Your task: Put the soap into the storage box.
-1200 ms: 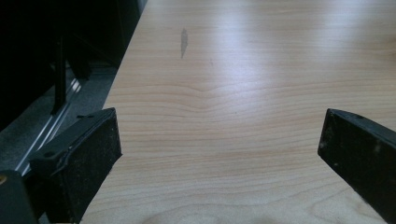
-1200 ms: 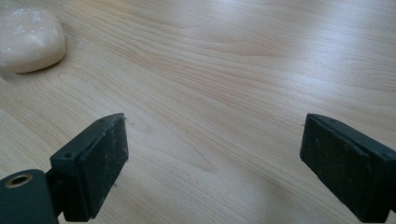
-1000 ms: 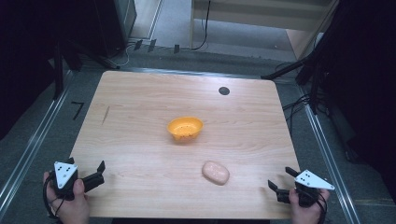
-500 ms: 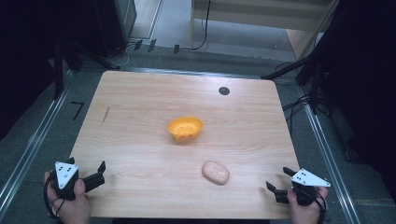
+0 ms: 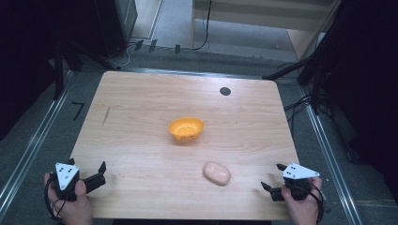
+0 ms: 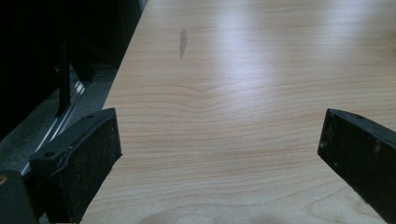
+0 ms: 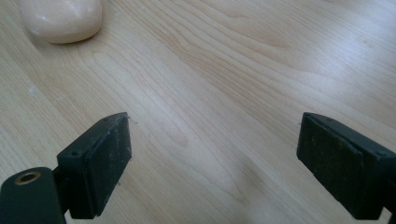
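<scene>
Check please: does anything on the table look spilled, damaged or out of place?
Nothing stands out. The orange bowl sits upright near the middle of the table, and the pale oval object lies whole nearer the front. A short dark mark on the wood at the left is the only blemish.

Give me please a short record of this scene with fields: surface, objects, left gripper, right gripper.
surface: wooden table
objects: orange bowl near the middle; pale oval lump in front of it, toward the right gripper, apart from the bowl
left gripper: open, nothing between the jaws, at the near left corner
right gripper: open, nothing between the jaws, at the near right corner, pointing toward the lump without touching it
</scene>
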`<state>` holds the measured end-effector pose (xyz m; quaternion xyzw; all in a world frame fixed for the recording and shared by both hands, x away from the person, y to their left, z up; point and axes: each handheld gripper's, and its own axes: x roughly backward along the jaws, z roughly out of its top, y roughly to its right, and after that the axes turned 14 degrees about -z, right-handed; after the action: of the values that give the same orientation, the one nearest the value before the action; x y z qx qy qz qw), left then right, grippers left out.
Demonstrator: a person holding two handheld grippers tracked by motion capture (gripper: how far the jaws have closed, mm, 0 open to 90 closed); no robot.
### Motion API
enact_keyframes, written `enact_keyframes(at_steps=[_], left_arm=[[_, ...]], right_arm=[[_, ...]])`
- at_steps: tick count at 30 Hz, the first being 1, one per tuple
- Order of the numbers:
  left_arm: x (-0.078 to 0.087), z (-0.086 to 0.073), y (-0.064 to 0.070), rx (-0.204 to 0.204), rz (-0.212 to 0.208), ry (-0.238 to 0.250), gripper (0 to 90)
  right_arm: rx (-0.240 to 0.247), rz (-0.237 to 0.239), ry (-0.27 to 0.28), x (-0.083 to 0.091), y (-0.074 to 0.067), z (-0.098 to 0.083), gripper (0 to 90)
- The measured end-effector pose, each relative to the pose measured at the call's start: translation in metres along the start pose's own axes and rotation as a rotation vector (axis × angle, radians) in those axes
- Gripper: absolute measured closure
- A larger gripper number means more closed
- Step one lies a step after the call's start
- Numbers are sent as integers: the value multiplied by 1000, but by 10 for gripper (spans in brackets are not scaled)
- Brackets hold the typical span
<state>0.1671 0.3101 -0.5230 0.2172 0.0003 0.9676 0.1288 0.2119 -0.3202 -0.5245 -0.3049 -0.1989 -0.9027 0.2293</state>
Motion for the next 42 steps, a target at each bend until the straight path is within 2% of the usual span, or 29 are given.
enact_keyframes(at_steps=[4,7,10,15,29,42], left_arm=[[1,0,-4,32,-10,11,0],[0,0,-3,22,-11,1,0],[-1,1,-1,0,-10,-12,0],[-1,1,-1,6,-16,-9,0],[-1,1,0,-17,-25,-22,0],[-2,1,0,-20,-33,-29,0]], right_arm=[[26,17,-10,-3,-3,11,109],[40,19,-19,-4,-4,15,109],[78,26,-32,-6,-7,23,109],[102,33,-47,-7,-10,29,110],[144,78,-83,-15,-19,47,120],[201,116,-111,-28,-37,62,124]])
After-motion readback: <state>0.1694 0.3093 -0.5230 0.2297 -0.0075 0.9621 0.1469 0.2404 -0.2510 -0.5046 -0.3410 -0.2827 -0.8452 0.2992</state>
